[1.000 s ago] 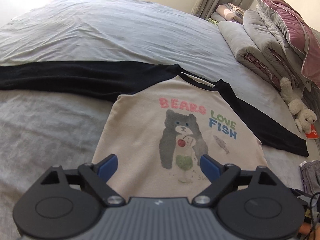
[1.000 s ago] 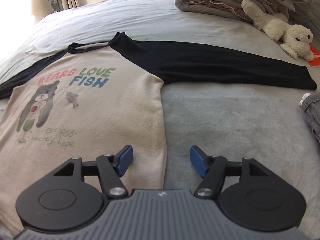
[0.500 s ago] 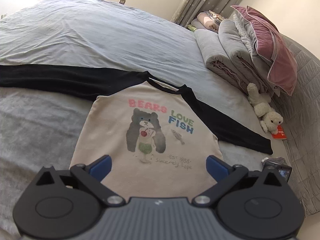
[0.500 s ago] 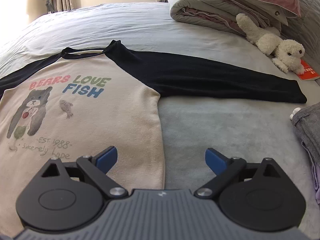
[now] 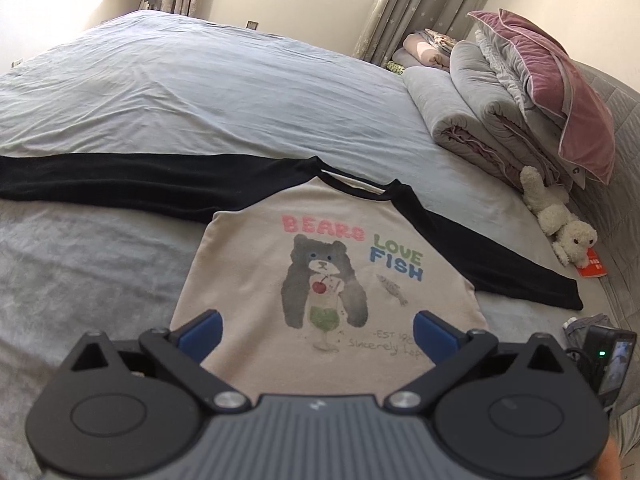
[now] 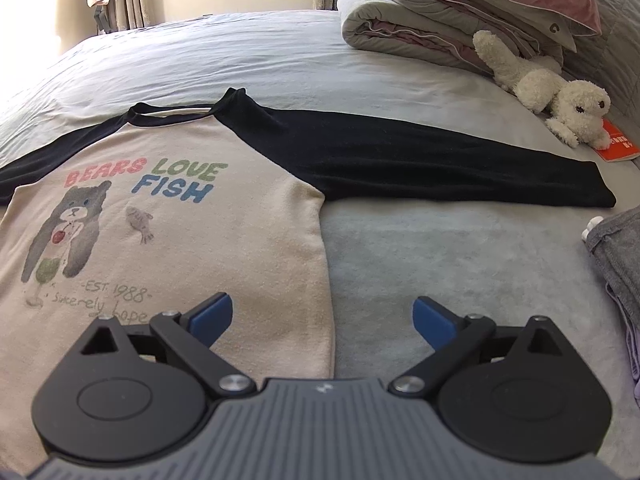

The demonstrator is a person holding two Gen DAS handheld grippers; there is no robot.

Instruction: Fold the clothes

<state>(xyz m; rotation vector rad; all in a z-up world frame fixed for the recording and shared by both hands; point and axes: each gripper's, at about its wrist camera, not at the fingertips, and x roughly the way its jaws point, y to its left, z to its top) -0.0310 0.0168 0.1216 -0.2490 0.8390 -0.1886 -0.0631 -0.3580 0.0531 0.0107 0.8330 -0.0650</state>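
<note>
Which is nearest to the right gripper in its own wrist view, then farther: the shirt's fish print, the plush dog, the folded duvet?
From the right gripper:
1. Fish print, ahead-left on the shirt.
2. Plush dog, far right.
3. Folded duvet, behind the dog.

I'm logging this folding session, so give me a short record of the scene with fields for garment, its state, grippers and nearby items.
garment: raglan shirt, cream body, black sleeves, bear print
state: flat, face up, both sleeves spread out, unfolded
surface: bed
left gripper: open, empty, above the hem
right gripper: open, empty, over the shirt's side edge
nearby: plush toy, folded quilts, grey clothes
</note>
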